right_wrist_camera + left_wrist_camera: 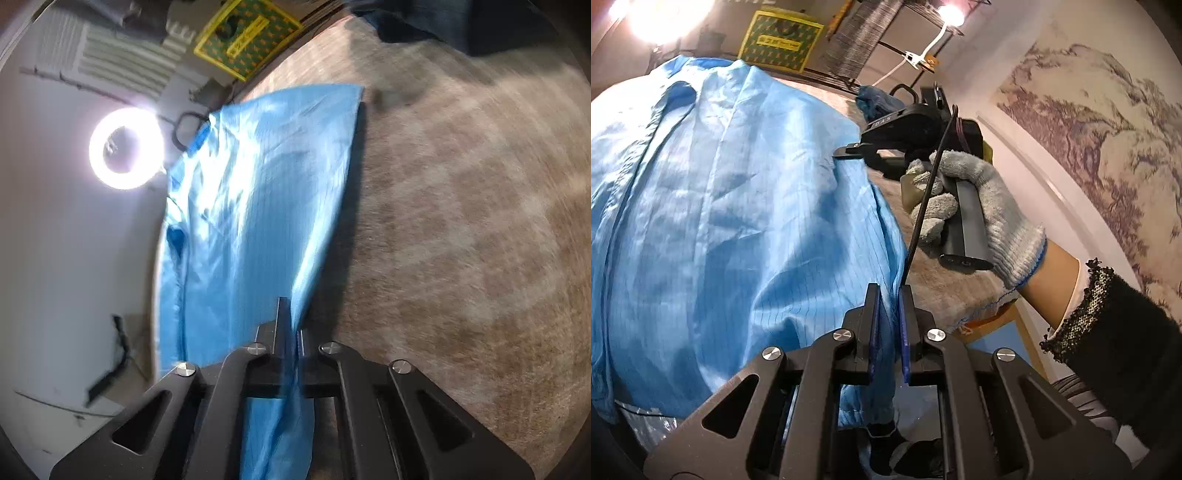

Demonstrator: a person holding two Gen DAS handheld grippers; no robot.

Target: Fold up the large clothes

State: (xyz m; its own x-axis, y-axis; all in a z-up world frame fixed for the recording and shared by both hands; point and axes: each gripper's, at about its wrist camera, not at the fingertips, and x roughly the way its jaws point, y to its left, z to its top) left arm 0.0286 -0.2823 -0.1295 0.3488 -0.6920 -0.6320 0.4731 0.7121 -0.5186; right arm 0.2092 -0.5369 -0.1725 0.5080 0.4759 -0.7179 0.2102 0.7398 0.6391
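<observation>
A large light-blue garment [738, 203] lies spread over a beige fuzzy table cover [945, 288]. At the bottom of the left wrist view, my left gripper [890, 299] is shut on the garment's near right edge, with blue fabric between its pads. Further along that edge a gloved hand [979, 192] holds my right gripper [845, 151], whose fingers pinch the cloth. In the right wrist view the right gripper [291, 325] is shut on the garment [251, 203]; the fabric rises from the table cover [461, 221] into the jaws and hangs below them.
A yellow-green box [779, 40] and a wire rack [857, 44] stand behind the table. A dark blue cloth [875, 99] lies at the far edge. A ring light [125, 147] glares at the left. A black cable [923, 206] runs past the gloved hand. A wall painting [1100, 129] is on the right.
</observation>
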